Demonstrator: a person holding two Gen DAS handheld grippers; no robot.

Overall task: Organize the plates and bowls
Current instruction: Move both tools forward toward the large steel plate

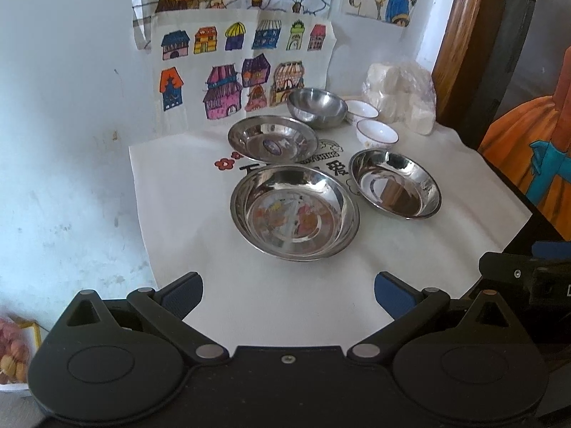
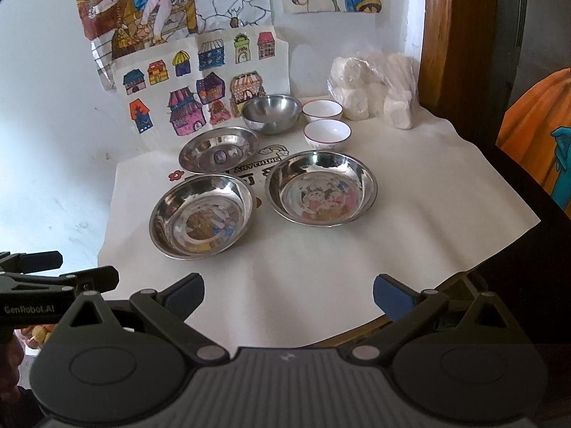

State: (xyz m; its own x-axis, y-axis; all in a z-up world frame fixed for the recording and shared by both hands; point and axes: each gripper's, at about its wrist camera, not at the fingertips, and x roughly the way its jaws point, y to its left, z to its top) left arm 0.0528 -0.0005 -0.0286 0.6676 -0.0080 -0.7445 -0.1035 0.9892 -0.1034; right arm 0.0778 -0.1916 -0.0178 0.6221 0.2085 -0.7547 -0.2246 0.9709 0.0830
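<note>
Three steel plates lie on a white cloth (image 1: 200, 285): a near-left plate (image 1: 294, 212) (image 2: 201, 215), a right plate (image 1: 394, 183) (image 2: 321, 189) and a far-left plate (image 1: 273, 139) (image 2: 218, 149). Behind them stand a steel bowl (image 1: 317, 107) (image 2: 272, 113) and two white bowls (image 1: 376, 134) (image 1: 361, 110) (image 2: 327, 134) (image 2: 322, 110). My left gripper (image 1: 288, 294) is open and empty, in front of the near-left plate. My right gripper (image 2: 288, 294) is open and empty, near the cloth's front edge. The left gripper's body shows in the right wrist view (image 2: 53, 285).
A plastic bag of white lumps (image 1: 401, 96) (image 2: 374, 89) sits at the back right. Children's drawings (image 1: 232, 67) hang on the wall behind. A wooden frame (image 1: 460, 35) stands at the right. The table's round edge (image 2: 357, 331) shows under the cloth.
</note>
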